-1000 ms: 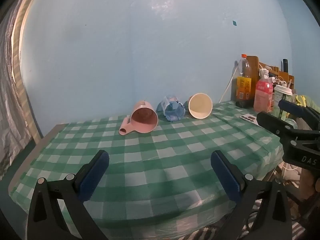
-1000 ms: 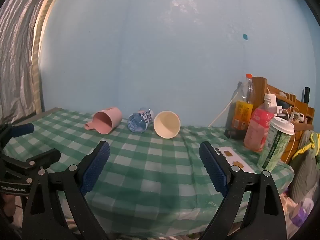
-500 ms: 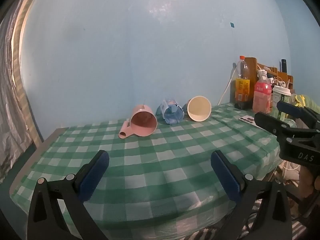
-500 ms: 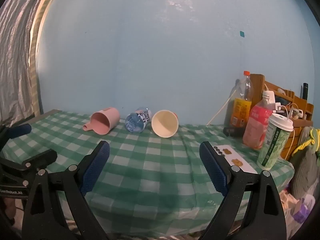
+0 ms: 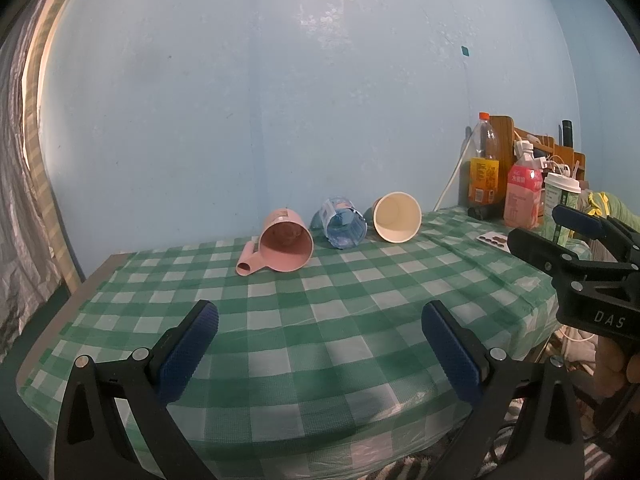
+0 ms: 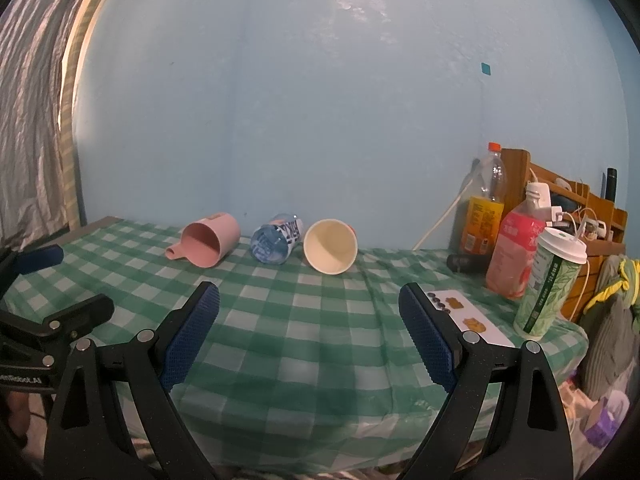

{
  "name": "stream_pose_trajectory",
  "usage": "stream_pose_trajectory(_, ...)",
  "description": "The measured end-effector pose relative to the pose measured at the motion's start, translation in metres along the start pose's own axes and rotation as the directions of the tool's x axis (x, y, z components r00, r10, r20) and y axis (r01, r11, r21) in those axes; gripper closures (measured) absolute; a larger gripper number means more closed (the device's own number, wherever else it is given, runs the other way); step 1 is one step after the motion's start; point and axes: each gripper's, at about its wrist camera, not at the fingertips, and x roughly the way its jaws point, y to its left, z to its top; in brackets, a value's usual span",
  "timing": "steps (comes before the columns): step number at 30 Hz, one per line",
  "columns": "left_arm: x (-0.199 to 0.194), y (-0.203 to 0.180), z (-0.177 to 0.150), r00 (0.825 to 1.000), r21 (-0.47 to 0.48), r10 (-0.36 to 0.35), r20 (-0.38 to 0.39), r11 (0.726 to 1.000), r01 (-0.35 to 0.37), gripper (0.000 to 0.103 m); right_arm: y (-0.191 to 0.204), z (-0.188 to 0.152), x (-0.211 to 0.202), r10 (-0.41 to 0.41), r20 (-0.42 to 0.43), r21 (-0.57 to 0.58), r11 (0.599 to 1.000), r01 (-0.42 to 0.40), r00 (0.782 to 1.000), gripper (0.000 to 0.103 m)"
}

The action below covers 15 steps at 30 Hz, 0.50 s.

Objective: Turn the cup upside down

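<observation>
Far ahead of both spread, empty claws (image 5: 320, 350) (image 6: 309, 332): cup (image 6: 330, 246) on side.

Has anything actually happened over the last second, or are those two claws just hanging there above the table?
Very little. Both views shifted slightly: the three cups sat higher in the picture half a second ago and are now back lower, so the claws bobbed a little. The left claw and right claw stay open and empty. The pink cup, clear cup and cream cup still lie on their sides, untouched.

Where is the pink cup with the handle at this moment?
The pink cup lies on its side near the wall, leftmost in the row in both views, beside the clear blue cup.
</observation>
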Motion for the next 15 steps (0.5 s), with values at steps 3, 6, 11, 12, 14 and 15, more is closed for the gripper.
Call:
stream_pose_trajectory(3,0.0010,0.0012,0.0010,1.000,-0.003,-0.001,0.001,1.000,0.001,0.000,0.0001,-0.0001,0.0000,0.000,0.001,-0.001,1.000,0.000,1.000,0.013)
stream_pose_trajectory(6,0.0019,0.0023,0.0009,1.000,-0.005,0.001,0.004,1.000,-0.001,0.000,0.0000,0.0003,0.0002,0.001,0.000,-0.001,1.000,-0.001,1.000,0.013)
stream_pose_trajectory(11,-0.0008,0.0005,-0.0016,1.000,-0.008,-0.001,0.008,1.000,0.001,0.000,0.0027,-0.0003,0.0006,0.000,-0.003,-0.007,1.000,0.000,1.000,0.013)
stream_pose_trajectory(12,-0.0008,0.0006,-0.0018,1.000,-0.007,-0.001,0.007,1.000,0.001,0.000,0.0044,-0.0006,0.0006,0.000,-0.003,-0.008,1.000,0.000,1.000,0.013)
stream_pose_trajectory(14,-0.0010,0.0009,-0.0022,1.000,-0.008,-0.001,0.008,1.000,0.001,0.000,0.0050,-0.0008,0.0009,0.000,-0.004,-0.010,1.000,0.000,1.000,0.013)
stream_pose_trajectory(15,-0.0011,0.0003,-0.0023,1.000,-0.007,0.000,0.009,1.000,0.000,0.000,0.0047,-0.0010,0.0006,0.000,-0.005,-0.011,1.000,0.000,1.000,0.013)
